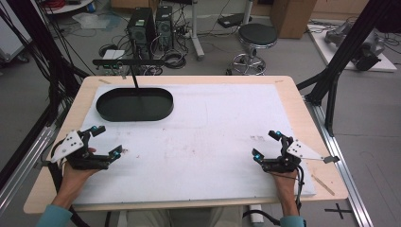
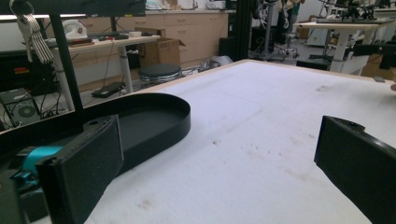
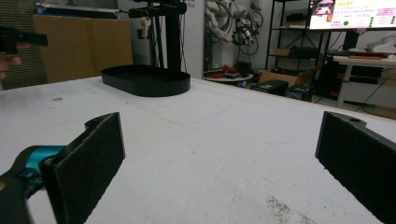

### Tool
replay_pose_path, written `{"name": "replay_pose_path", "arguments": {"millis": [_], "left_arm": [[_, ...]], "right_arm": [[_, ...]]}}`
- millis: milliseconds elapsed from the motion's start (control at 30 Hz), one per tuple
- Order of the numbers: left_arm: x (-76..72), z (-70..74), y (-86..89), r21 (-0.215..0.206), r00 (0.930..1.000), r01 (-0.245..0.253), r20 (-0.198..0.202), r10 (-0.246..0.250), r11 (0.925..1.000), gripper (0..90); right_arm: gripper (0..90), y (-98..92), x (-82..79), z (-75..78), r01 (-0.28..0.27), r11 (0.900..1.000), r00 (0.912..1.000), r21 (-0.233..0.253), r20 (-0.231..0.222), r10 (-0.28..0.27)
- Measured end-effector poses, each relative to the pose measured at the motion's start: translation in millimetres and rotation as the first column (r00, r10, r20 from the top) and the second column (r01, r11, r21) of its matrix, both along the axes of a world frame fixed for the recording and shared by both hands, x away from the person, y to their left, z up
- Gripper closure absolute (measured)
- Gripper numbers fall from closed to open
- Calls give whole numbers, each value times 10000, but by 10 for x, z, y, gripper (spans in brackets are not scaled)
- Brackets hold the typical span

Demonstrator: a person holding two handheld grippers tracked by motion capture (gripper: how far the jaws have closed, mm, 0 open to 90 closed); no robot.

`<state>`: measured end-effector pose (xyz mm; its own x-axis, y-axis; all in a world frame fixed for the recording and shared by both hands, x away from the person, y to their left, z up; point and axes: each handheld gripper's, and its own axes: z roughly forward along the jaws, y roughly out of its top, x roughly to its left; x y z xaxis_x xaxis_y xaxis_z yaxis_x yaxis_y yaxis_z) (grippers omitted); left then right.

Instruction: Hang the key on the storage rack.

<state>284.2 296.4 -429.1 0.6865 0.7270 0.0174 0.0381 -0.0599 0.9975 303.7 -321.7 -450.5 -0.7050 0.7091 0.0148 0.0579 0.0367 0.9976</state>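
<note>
Both the left gripper [image 1: 105,141] and right gripper [image 1: 266,145] are held wide open, empty. The black oval tray [image 1: 135,115], at the table's far left, looks rigid, light; its rim is best gripped.

light: even, bright, overhead
shadows: soft, faint
glare: lit screen [image 3: 357,13] washed out
focus: near jaws soft
</note>
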Motion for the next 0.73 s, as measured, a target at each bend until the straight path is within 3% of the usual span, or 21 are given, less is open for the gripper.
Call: {"name": "replay_pose_path", "arguments": {"millis": [267,333,433,600,733], "left_arm": [[-167,-199,38,-722,9989,-194,401,223,9972,17],[-168,-241,55,-798,9988,-346,320,372,9962,17],[-171,-297,67,-800,9985,-491,193,508,9956,17],[-198,-311,73,-941,9976,-476,450,520,9944,17],[-195,-307,67,-768,9973,-542,454,578,9956,17]], "right_arm": [[5,0,2,1,16,10000,10000,-30,55,-16],[5,1,3,0,16,10000,10000,-27,64,-15],[5,1,2,1,29,10000,10000,-31,61,-29],[5,-2,2,1,-6,10000,10000,-5,-2,6],[5,1,1,0,28,10000,10000,-32,69,-28]]}}
